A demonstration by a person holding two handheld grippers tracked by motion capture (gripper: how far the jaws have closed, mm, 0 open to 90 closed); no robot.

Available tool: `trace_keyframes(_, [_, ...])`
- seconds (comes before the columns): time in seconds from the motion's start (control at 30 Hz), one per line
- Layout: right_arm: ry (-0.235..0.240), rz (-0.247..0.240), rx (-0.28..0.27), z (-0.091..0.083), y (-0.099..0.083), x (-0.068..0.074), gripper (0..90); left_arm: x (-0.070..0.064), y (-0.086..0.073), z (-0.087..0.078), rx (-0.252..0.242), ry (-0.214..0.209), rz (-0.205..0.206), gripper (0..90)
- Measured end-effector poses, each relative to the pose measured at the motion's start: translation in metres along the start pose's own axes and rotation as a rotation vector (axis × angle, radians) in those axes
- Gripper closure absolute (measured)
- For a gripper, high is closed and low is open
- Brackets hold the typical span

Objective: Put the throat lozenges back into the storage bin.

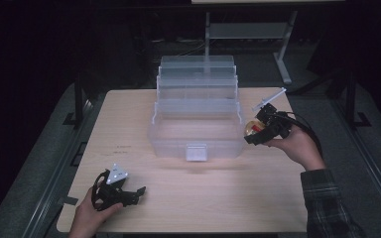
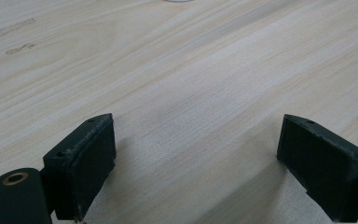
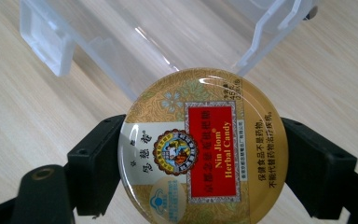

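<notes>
The right gripper (image 1: 256, 132) clamps a round gold candy tin (image 3: 203, 148) at the clear plastic tiered box's (image 1: 197, 130) three o'clock, seemingly for stowing; the left gripper (image 2: 196, 163) rests spread and empty at seven o'clock.

Organizer box (image 1: 197, 130) sits mid-tabletop (image 1: 228, 198), toward the far edge. My right gripper (image 1: 254, 133) with the tin (image 1: 252, 128) is just right of it. My left gripper (image 1: 129, 193) rests near the front-left corner.
</notes>
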State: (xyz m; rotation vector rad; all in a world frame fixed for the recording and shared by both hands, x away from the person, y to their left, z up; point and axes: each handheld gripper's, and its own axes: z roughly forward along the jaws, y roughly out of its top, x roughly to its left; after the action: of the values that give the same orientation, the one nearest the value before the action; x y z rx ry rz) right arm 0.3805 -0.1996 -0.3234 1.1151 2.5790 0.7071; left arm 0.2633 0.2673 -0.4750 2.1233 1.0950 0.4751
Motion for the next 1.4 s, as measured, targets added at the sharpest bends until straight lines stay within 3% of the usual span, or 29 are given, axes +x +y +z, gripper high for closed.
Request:
trace_keyframes(0.63, [0.007,0.008,0.019,0.018,0.025,-0.006,19.8,0.0,0.0,0.0,0.0,-0.001,-0.003,10.6])
trace_keyframes(1.4, [0.012,-0.008,0.041,0.034,0.063,0.002,19.8,0.0,0.0,0.0,-0.003,0.0,-0.003,10.6])
